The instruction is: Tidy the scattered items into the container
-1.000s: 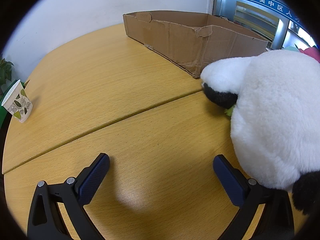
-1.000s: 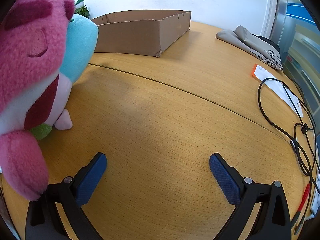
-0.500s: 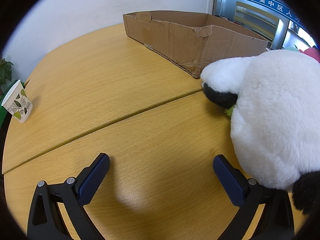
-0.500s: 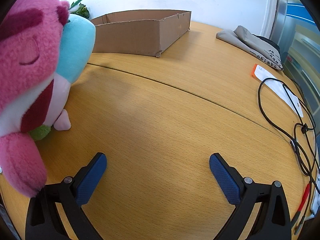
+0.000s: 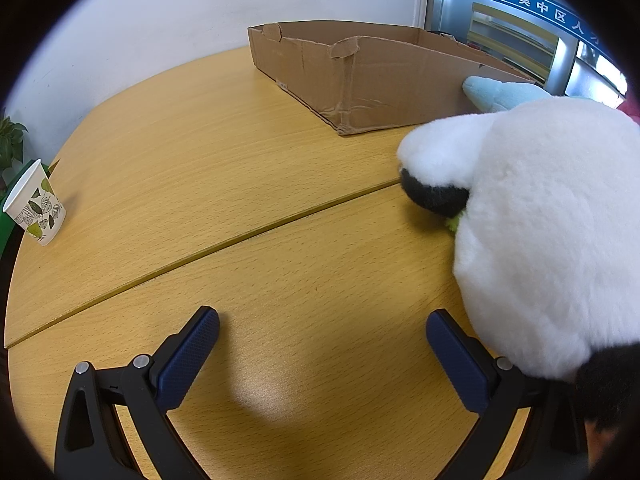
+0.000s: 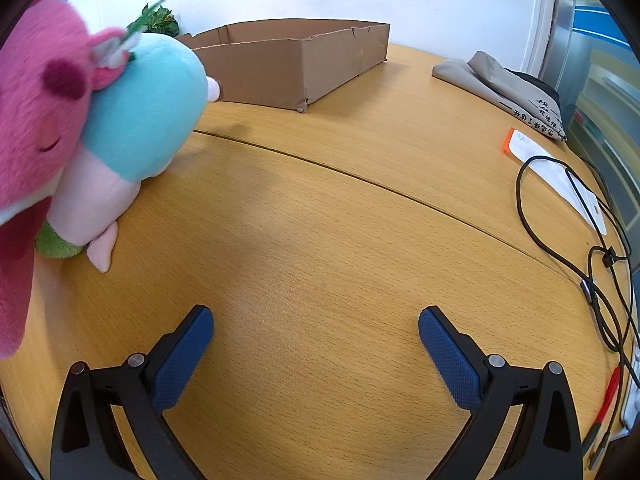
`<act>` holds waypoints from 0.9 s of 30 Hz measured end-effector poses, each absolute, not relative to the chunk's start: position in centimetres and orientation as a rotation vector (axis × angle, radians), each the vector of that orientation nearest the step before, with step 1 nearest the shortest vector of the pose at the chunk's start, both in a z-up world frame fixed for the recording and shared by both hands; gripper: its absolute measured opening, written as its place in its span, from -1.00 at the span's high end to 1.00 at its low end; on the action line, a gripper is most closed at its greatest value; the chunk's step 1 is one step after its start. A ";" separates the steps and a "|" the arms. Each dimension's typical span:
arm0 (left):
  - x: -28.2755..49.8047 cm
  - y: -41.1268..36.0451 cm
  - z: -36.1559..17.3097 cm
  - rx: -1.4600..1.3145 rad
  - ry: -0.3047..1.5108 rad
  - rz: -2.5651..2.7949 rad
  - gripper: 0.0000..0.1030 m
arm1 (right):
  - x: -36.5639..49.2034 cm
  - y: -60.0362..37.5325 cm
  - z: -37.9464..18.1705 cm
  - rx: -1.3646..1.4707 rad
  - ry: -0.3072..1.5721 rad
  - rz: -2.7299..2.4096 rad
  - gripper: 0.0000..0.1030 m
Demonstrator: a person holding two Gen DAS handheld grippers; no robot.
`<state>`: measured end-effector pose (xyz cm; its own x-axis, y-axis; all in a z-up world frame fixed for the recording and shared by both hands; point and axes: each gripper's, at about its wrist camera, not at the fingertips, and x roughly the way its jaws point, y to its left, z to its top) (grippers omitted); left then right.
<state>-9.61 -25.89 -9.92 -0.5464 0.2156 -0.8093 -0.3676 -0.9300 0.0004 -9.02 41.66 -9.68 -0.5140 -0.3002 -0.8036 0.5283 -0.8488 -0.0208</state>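
The counter [image 6: 320, 216] is a broad round wooden top with one seam running across it. At its far edge sits one shallow cardboard box [image 6: 296, 64], open-topped, and nothing shows inside it from either view. The toys wait at the counter's middle: one white-and-black panda toy [image 5: 552, 232], one pink bear toy [image 6: 36, 128] and one teal-and-pink toy [image 6: 140, 120], three in all, bunched together and touching.

Since a second ago both views have swung. The left view now shows the box's near corner more squarely and a teal tip peeking past the panda; the right view takes in more of the teal toy. The pink bear looks tipped further over, though that may be the camera turning. I take this as both claws lining up on the pile, with no toy lifted yet, so the tidying looks barely begun.

The left claw [image 5: 322, 354] is spread wide and holds nothing, its right finger just beside the panda's flank. The right claw [image 6: 316, 354] is equally wide and empty, over bare wood, the pile off to its left.

Smaller things: one folded cloth bag [image 6: 508, 92], one black cable [image 6: 560, 208] and one paper slip [image 6: 552, 168] near the right edge; one paper cup [image 5: 36, 204] at the left edge.
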 end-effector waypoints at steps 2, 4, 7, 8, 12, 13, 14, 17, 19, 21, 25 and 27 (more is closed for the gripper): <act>-9.6 -25.9 -9.9 -1.270 0.242 2.491 -1.00 | -9.0 41.7 -9.7 1.177 0.363 -2.353 -1.00; -9.6 -25.9 -9.9 -1.270 0.242 2.491 -1.00 | -9.0 41.7 -9.7 1.177 0.363 -2.353 -1.00; -9.6 -25.9 -9.9 -1.270 0.242 2.491 -1.00 | -9.0 41.7 -9.7 1.177 0.363 -2.353 -1.00; -9.6 -25.9 -9.9 -1.270 0.242 2.491 -1.00 | -9.0 41.7 -9.7 1.177 0.363 -2.353 -1.00; -9.6 -25.9 -9.9 -1.270 0.242 2.491 -1.00 | -9.0 41.7 -9.7 1.177 0.363 -2.353 -1.00; -9.6 -25.9 -9.9 -1.270 0.242 2.491 -1.00 | -9.0 41.7 -9.7 1.177 0.363 -2.353 -1.00; -9.6 -25.9 -9.9 -1.270 0.242 2.491 -1.00 | -9.0 41.7 -9.7 1.177 0.363 -2.353 -1.00; -9.6 -25.9 -9.9 -1.284 0.225 2.517 -1.00 | -9.0 41.7 -9.7 1.177 0.363 -2.353 -1.00; -9.6 -25.9 -9.9 -1.284 0.224 2.517 -1.00 | -9.1 41.7 -9.7 1.177 0.363 -2.353 -1.00; -9.6 -25.9 -9.9 -1.283 0.225 2.517 -1.00 | -9.0 41.7 -9.7 1.177 0.362 -2.353 -1.00; -9.6 -25.9 -9.9 -1.286 0.222 2.521 -1.00 | -9.0 41.7 -9.7 1.177 0.363 -2.353 -1.00; -9.6 -25.9 -9.9 -1.286 0.222 2.521 -1.00 | -9.0 41.7 -9.8 1.178 0.361 -2.357 -1.00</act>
